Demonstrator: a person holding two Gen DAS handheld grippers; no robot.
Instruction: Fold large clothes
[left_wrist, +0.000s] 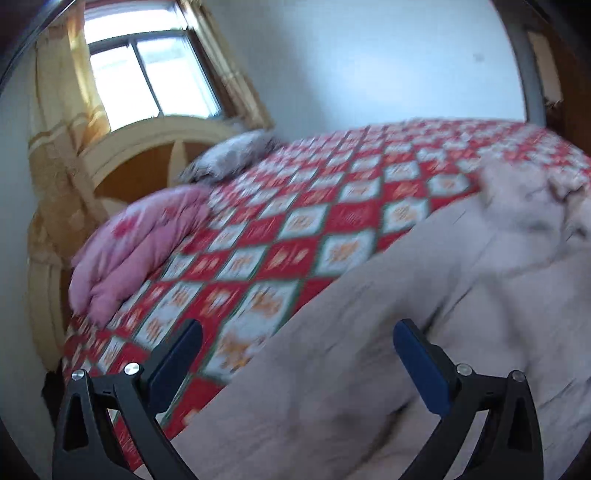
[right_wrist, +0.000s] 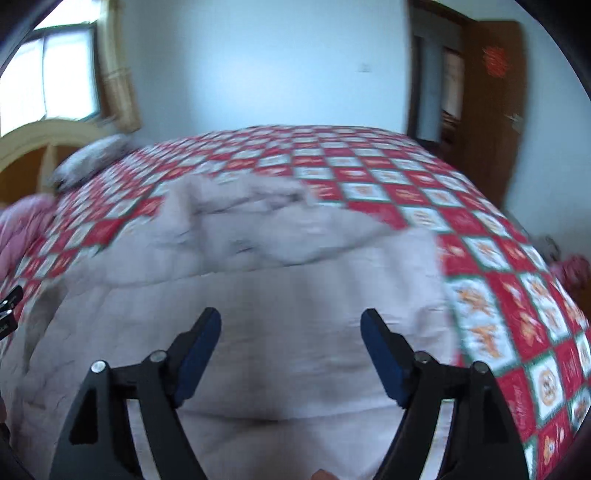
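Matt quilted cloth garment, patterned cloth bedspread

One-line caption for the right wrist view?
Right gripper open above a pale garment lying rumpled on a red-checked bedspread.

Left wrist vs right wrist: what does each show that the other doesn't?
Left wrist only: the left tool, open above the garment's left edge, and a full view of the pink folded quilt by the headboard.

Right wrist only: the right tool, open over the garment's middle; the brown door with a red decoration; a red item past the bed's right edge; the garment's right edge.

Both: the pale grey garment spread on the red-and-white checkered bedspread, the window, the grey pillow. Both views are motion-blurred.
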